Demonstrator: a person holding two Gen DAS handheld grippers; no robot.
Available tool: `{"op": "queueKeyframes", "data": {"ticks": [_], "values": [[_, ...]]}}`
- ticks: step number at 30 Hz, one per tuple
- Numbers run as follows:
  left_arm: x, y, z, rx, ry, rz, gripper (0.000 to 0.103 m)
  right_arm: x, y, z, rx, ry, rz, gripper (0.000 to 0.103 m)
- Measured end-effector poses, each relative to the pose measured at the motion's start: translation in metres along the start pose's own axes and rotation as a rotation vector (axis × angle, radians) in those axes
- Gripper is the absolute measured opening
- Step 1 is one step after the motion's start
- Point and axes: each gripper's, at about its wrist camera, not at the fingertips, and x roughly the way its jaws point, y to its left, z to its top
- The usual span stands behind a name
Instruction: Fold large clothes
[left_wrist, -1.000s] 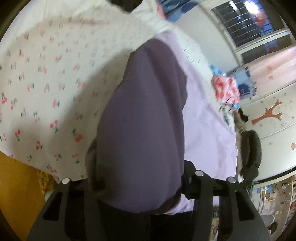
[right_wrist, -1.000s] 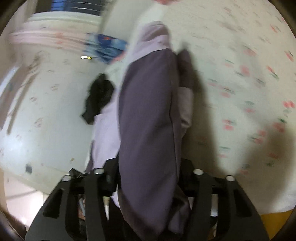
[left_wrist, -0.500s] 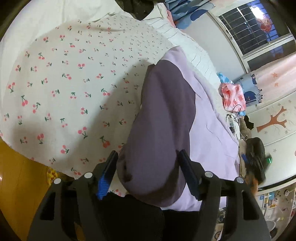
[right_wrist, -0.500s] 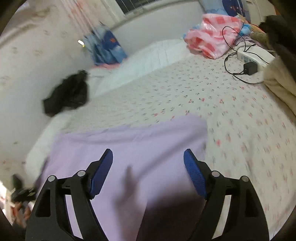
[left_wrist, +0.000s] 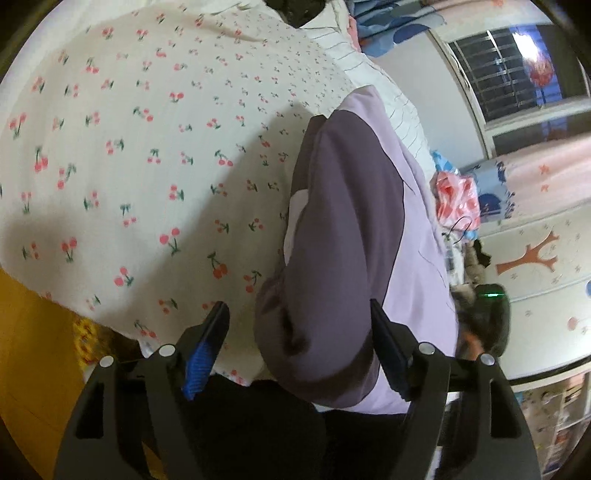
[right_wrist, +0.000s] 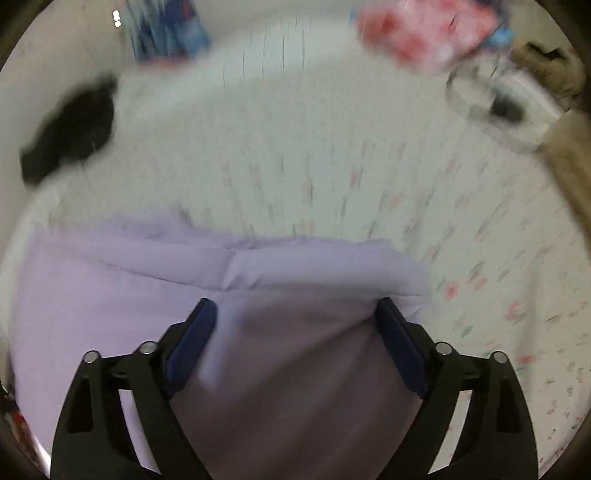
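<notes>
A two-tone lilac and dark purple fabric garment (left_wrist: 343, 236) lies at the cherry-print bedsheet's (left_wrist: 147, 147) edge — between both spread, released grippers, left (left_wrist: 299, 332) and right (right_wrist: 295, 325).

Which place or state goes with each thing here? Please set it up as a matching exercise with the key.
Things:
1. purple garment
2. left gripper
3. black clothing
4. pink checked bundle

Places or states:
A. bunched on the white bedding, far left in the right wrist view
B. spread on the cherry-print sheet, dark sleeve over the pale body
C. blurred, at the far edge of the bed
D. open, fingers either side of the dark cuff

Pairs: 1-B, 2-D, 3-A, 4-C
</notes>
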Motion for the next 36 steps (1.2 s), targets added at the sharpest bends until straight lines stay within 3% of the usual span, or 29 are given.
{"op": "queueKeyframes", "data": {"ticks": [2, 4, 7, 9, 13, 17, 23, 28, 30, 32, 35, 36], "values": [[-0.006, -0.002, -0.003, -0.008, 0.003, -0.014, 0.072, -0.022, -0.007, -0.002, 0.06, -0.053, 0.035, 0.086], [-0.009, -0.001, -0.006, -0.019, 0.015, -0.033, 0.073, -0.056, -0.011, -0.013, 0.117, -0.111, 0.135, 0.086], [-0.009, 0.006, -0.011, -0.061, 0.024, -0.048, 0.075, -0.108, -0.014, -0.051, 0.11, -0.165, 0.172, 0.086], [-0.007, 0.01, -0.013, -0.082, 0.024, -0.057, 0.079, -0.13, -0.028, -0.08, 0.151, -0.157, 0.195, 0.091], [0.002, 0.008, -0.017, -0.078, 0.04, -0.063, 0.083, -0.147, -0.083, -0.157, 0.368, -0.075, 0.309, 0.092], [0.014, 0.001, -0.017, -0.065, 0.05, -0.07, 0.088, -0.127, -0.119, -0.207, 0.572, -0.001, 0.521, 0.092], [0.039, -0.01, -0.016, -0.076, 0.078, -0.102, 0.088, -0.086, -0.116, -0.215, 0.658, 0.05, 0.709, 0.09], [0.046, -0.017, -0.011, -0.075, 0.055, -0.103, 0.086, -0.089, -0.121, -0.215, 0.683, -0.002, 0.755, 0.056], [0.04, -0.026, -0.011, -0.042, 0.033, -0.106, 0.072, -0.103, -0.122, -0.217, 0.673, -0.015, 0.779, 0.047], [0.028, -0.041, -0.013, 0.03, 0.007, -0.118, 0.054, -0.116, -0.117, -0.211, 0.637, -0.044, 0.79, 0.045], [0.021, -0.046, -0.012, 0.06, -0.001, -0.131, 0.052, -0.12, -0.116, -0.206, 0.607, -0.076, 0.77, 0.045], [0.025, -0.043, -0.012, 0.057, 0.005, -0.12, 0.052, -0.113, -0.121, -0.209, 0.619, -0.069, 0.761, 0.052]]}}
